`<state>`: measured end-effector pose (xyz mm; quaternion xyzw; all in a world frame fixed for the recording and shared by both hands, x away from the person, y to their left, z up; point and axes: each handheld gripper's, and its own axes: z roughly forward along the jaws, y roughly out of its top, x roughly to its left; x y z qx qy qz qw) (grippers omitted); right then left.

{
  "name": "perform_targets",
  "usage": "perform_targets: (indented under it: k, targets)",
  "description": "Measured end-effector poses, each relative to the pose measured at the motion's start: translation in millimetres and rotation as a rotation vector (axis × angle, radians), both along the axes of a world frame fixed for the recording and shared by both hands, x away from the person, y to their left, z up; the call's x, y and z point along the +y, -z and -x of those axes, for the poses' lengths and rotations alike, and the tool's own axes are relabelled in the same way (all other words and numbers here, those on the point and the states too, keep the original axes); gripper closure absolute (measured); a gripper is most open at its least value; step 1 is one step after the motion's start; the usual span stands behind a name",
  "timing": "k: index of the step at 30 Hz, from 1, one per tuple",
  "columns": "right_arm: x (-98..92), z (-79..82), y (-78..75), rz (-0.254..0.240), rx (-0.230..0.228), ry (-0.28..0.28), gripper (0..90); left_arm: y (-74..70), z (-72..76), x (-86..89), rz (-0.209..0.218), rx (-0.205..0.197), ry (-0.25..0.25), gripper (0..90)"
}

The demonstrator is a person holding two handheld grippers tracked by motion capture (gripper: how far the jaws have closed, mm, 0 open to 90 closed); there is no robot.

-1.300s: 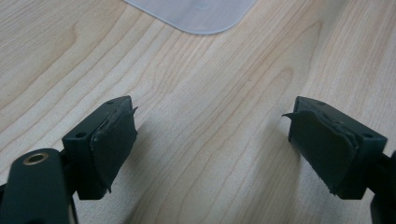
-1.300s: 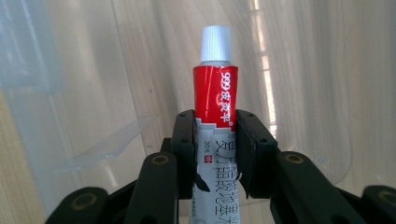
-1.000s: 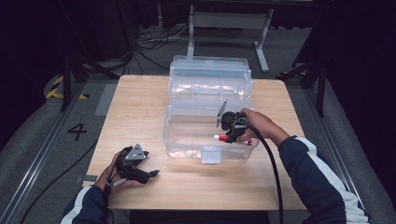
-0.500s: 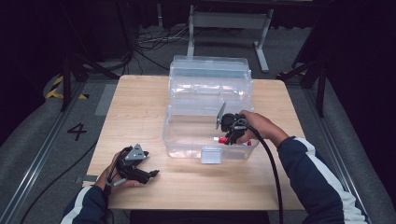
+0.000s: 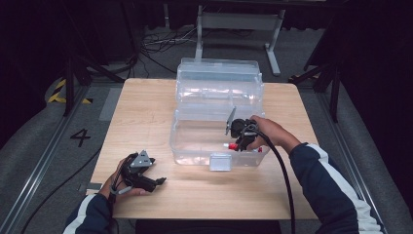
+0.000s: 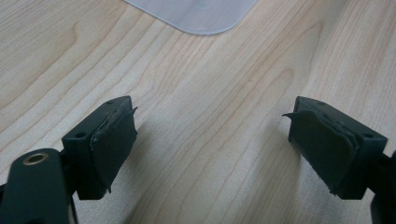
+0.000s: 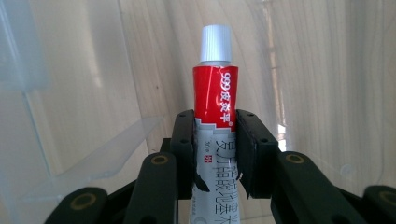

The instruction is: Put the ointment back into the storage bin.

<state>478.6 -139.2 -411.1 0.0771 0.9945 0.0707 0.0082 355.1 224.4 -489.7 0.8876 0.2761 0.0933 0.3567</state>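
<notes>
While the right gripper clamps the red-and-white tube inside the clear box, near its front wall, lower it flat before letting go. Left of the box, the left gripper rests wide open, empty.

My left gripper lies low beside me, jaws spread wide apart with nothing between. My right gripper reaches forward, arm outstretched, jaws clamped together on something.
</notes>
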Motion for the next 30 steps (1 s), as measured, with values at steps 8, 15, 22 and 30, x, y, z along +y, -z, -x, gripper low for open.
perform_targets:
  k: [8,15,22,30]
  targets:
    - [-5.0,-1.0,-3.2,-0.037,-0.012,0.028,67.0,0.0,0.1,-0.1,0.000,0.000,-0.001,15.2]
    - [-11.7,2.5,-12.6,-0.112,-0.046,0.049,66.5,-1.6,-0.4,-1.9,-0.018,0.005,-0.007,15.3]
    - [-25.3,7.9,-24.0,-0.243,-0.109,0.069,63.8,-7.5,-0.7,-7.7,-0.054,0.026,-0.031,22.2]
    - [-41.8,16.7,-36.2,-0.362,-0.189,0.084,61.8,-27.5,2.5,-10.9,-0.022,-0.047,-0.057,24.4]
